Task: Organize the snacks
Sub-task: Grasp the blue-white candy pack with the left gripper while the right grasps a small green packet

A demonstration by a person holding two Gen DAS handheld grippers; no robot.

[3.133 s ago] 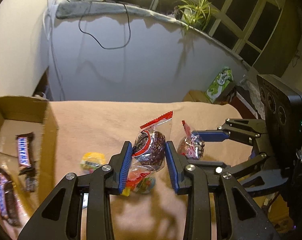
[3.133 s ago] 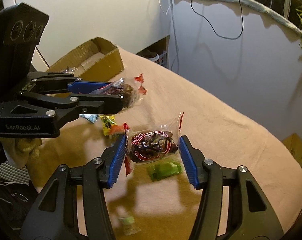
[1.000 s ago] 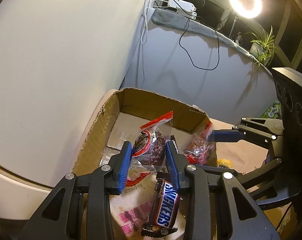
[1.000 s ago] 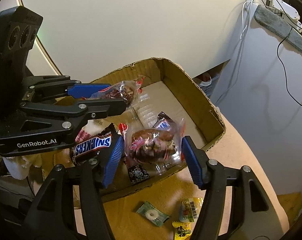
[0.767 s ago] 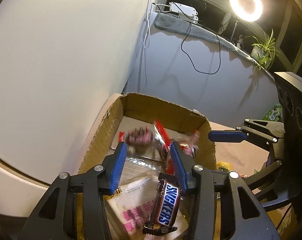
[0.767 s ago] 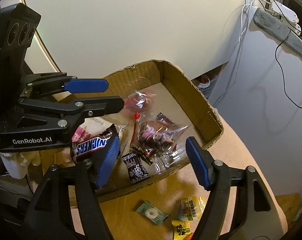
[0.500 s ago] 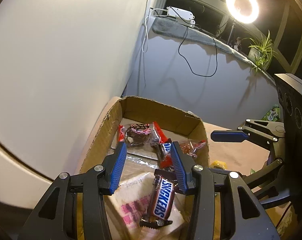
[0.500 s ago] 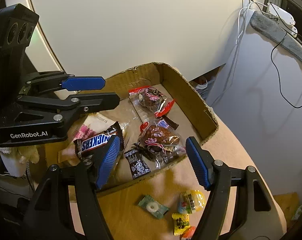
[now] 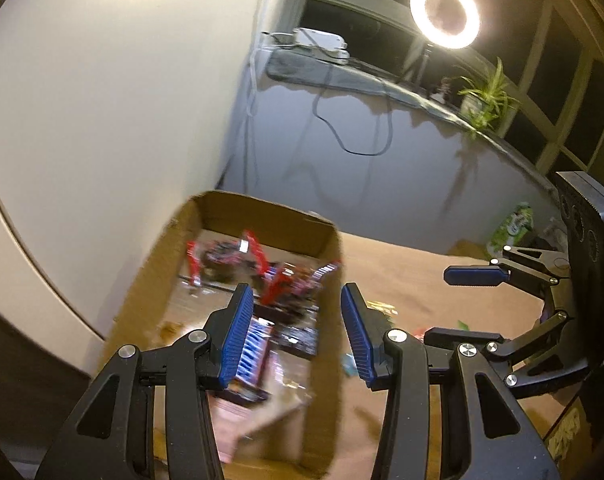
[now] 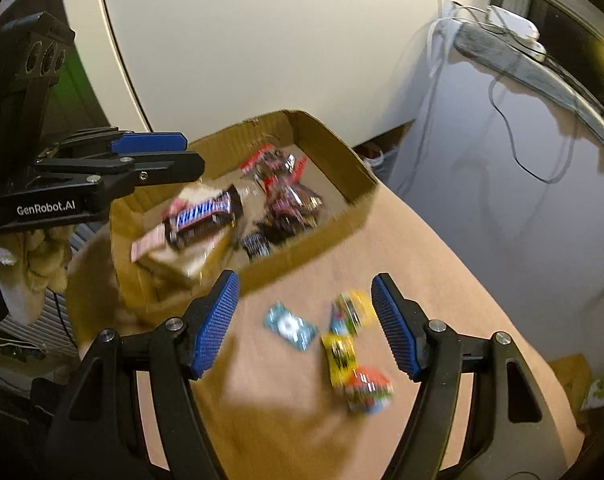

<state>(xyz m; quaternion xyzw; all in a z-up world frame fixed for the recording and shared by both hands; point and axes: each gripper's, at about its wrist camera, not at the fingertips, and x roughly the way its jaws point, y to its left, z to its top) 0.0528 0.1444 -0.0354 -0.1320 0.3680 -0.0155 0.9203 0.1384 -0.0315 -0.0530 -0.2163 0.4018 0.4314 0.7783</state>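
Observation:
A cardboard box (image 10: 329,140) sits at the table's left end and holds two red-edged clear snack packs (image 10: 280,184), a Snickers bar (image 10: 202,216) and small dark packets. It also shows in the left wrist view (image 9: 270,216). My left gripper (image 9: 294,332) is open and empty above the box's right wall. My right gripper (image 10: 305,320) is open and empty above loose candies on the tan cloth: a blue-green one (image 10: 290,326), yellow ones (image 10: 339,352) and an orange one (image 10: 367,390).
The table carries a tan cloth (image 10: 421,260). A white wall stands behind the box. A grey ledge with cables (image 9: 341,76), a ring light (image 9: 445,14) and a plant (image 9: 485,100) lie beyond. A green packet (image 9: 513,228) is at the far right.
Both grippers opened and dropped their snack packs into the box. Since then both have swung right, away from the box and toward the loose candies on the cloth.

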